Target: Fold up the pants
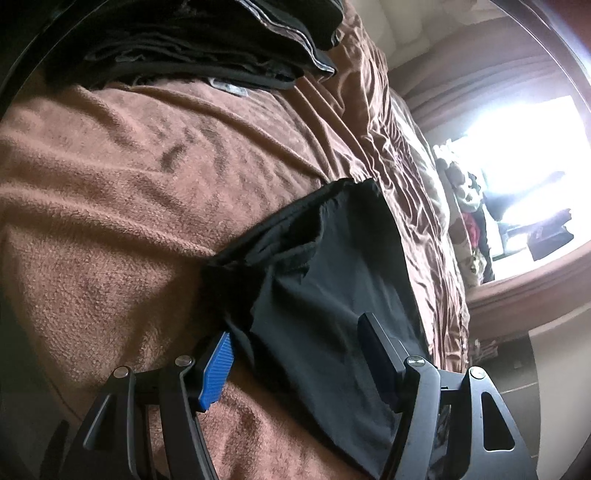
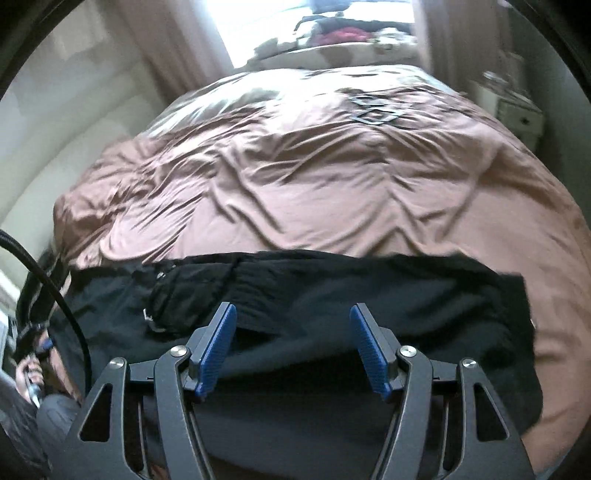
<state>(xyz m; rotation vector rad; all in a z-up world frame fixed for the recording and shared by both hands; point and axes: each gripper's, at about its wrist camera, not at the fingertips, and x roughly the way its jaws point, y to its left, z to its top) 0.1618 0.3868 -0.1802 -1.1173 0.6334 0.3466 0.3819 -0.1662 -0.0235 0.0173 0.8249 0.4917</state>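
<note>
While both grippers' jaws gape, the left gripper (image 1: 299, 362) and right gripper (image 2: 293, 347) hover over black pants (image 2: 332, 288), brown bedspread (image 2: 295, 177) at 12 o'clock.

Location, as I see it through both wrist cameras: a home bedroom. Bed (image 2: 314, 177) with rumpled brown satin cover; brown fleece blanket (image 1: 110, 206) on top; curtained bright window (image 2: 295, 29); stack of folded dark clothes (image 1: 207, 48); cluttered sill.
</note>
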